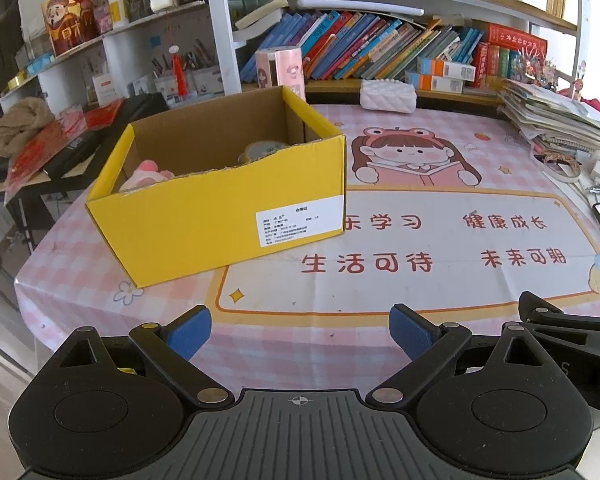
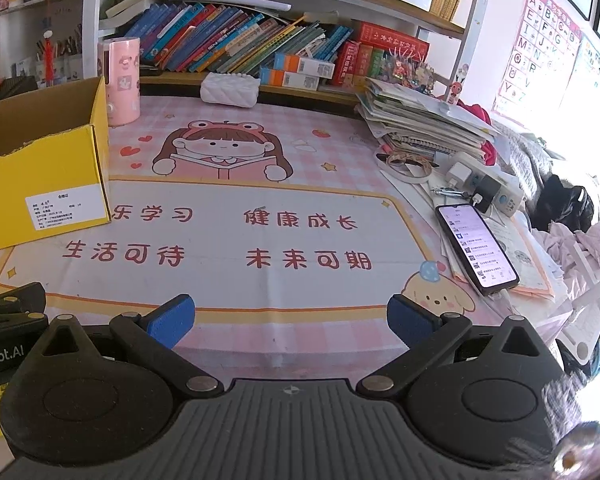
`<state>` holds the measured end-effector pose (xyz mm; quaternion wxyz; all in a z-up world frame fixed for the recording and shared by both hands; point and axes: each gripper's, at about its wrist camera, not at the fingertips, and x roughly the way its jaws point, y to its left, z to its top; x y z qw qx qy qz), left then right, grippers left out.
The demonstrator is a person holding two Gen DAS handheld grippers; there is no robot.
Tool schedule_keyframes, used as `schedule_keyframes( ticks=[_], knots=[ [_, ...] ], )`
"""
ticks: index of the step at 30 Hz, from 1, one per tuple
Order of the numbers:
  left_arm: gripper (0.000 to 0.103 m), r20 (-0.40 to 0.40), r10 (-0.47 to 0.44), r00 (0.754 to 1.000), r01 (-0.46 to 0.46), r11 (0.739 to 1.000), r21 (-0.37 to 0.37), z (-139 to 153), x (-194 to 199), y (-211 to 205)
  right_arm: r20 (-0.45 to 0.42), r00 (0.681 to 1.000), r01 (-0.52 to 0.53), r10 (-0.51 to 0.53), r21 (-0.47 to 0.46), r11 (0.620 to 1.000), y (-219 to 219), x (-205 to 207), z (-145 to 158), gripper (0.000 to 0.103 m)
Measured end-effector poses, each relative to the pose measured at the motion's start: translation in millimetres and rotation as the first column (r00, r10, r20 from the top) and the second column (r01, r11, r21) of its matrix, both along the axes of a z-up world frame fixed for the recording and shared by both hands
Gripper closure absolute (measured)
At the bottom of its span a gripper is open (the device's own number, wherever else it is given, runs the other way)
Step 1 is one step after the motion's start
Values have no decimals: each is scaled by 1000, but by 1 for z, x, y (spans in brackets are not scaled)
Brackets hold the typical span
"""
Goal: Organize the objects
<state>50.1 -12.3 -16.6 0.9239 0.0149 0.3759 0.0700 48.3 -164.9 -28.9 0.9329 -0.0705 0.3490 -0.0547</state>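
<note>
A yellow cardboard box (image 1: 228,216) stands open on the pink cartoon table mat (image 1: 420,240), at the left. Inside it I see a pink plush toy (image 1: 148,172) and a tape roll (image 1: 262,150). My left gripper (image 1: 300,332) hovers open over the table's near edge, a little in front of the box, holding nothing. In the right wrist view the box (image 2: 48,184) sits at the far left. My right gripper (image 2: 290,322) is open and empty over the near edge of the mat (image 2: 260,248). The other gripper's black body (image 2: 8,320) shows at the left.
A pink cylinder (image 2: 120,80) stands behind the box. A white quilted pouch (image 1: 387,95) lies near the bookshelf (image 1: 380,48). At the right are a stack of papers (image 2: 420,120), a lit phone (image 2: 476,248), chargers (image 2: 484,188) and a tape ring (image 2: 406,172).
</note>
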Motion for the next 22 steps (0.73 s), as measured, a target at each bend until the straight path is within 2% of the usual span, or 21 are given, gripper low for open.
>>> schedule_keyframes(
  ticks=[22],
  knots=[
    [6, -2, -10, 1000, 10, 1000, -3, 0, -2, 0, -5, 1000, 1, -1, 0, 1000, -1, -1, -3, 0]
  ],
)
